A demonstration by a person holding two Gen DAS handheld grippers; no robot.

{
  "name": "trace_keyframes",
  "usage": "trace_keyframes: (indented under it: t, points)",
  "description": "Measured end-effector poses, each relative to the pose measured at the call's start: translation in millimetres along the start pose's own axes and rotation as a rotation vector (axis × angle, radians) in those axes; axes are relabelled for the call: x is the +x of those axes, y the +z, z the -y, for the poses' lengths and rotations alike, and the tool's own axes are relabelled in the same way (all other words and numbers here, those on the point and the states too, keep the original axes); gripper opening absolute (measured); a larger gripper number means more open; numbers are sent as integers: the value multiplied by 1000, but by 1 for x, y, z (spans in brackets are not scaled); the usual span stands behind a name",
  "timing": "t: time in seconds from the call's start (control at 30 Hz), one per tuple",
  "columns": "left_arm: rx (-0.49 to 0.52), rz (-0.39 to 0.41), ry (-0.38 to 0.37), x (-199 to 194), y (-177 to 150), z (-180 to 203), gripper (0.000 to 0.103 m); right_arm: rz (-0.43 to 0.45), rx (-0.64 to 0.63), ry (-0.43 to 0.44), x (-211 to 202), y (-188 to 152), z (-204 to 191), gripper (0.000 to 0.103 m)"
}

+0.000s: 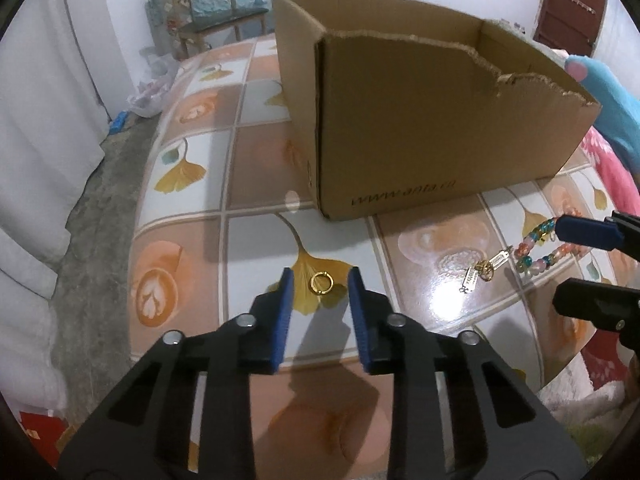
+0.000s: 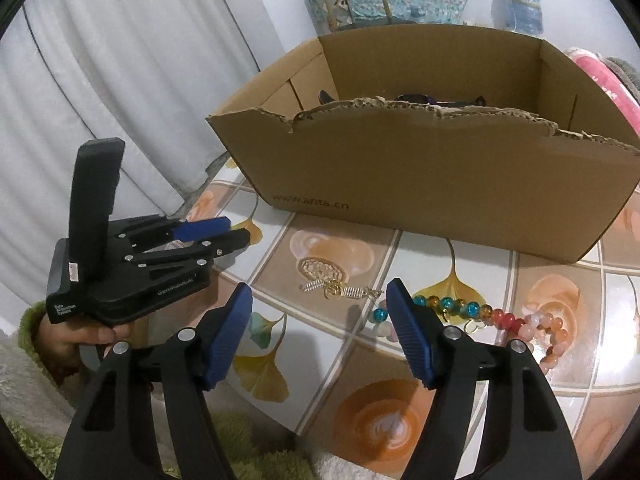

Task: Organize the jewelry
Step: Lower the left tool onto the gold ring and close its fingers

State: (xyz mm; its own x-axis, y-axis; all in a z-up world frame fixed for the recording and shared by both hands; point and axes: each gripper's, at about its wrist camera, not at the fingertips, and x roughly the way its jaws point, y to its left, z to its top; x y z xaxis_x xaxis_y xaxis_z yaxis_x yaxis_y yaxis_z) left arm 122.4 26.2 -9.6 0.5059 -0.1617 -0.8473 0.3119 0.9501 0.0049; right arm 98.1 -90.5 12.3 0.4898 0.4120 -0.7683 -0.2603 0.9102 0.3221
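Observation:
A small gold ring (image 1: pixel 321 282) lies on the tiled tabletop, between the open blue pads of my left gripper (image 1: pixel 320 276), which holds nothing. A colourful beaded bracelet (image 2: pixel 476 314) and a gold clasp piece (image 2: pixel 336 288) lie in front of an open cardboard box (image 2: pixel 440 184). My right gripper (image 2: pixel 320 296) is open and empty, its right pad beside the beads. In the left wrist view the bracelet (image 1: pixel 540 248) and gold piece (image 1: pixel 484 270) sit at right, next to the right gripper (image 1: pixel 576 264). The left gripper (image 2: pixel 232 230) also shows in the right wrist view.
The box (image 1: pixel 420 120) stands on the patterned table (image 1: pixel 192 208) and holds dark items (image 2: pixel 416 98). White curtains (image 2: pixel 120 80) hang left. A chair (image 1: pixel 216 4) stands behind. Pink fabric (image 1: pixel 616 176) and a blue sleeve (image 1: pixel 612 96) are at right. Green rug (image 2: pixel 240 440) lies below.

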Motion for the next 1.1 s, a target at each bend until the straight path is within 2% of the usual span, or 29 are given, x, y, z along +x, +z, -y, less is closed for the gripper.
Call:
trace_keyframes:
  t: [0.37, 0.47, 0.57, 0.73, 1.0, 1.1]
  points:
    - [31, -13, -3, 2, 1, 0, 19, -9, 14, -1, 4, 2, 4, 68]
    - [39, -8, -4, 2, 0, 1, 11, -11, 18, -1, 4, 1, 5, 68]
    - [50, -2, 1, 2, -1, 3, 10, -12, 19, -3, 4, 1, 5, 67]
    - [52, 2, 5, 2, -2, 4, 10, -13, 15, 1, 3, -1, 4, 61]
    - [40, -6, 8, -3, -7, 7, 10, -50, -9, -11, 12, -2, -2, 35]
    - [36, -2, 13, -3, -10, 8, 10, -63, -10, -28, 17, -1, -3, 33]
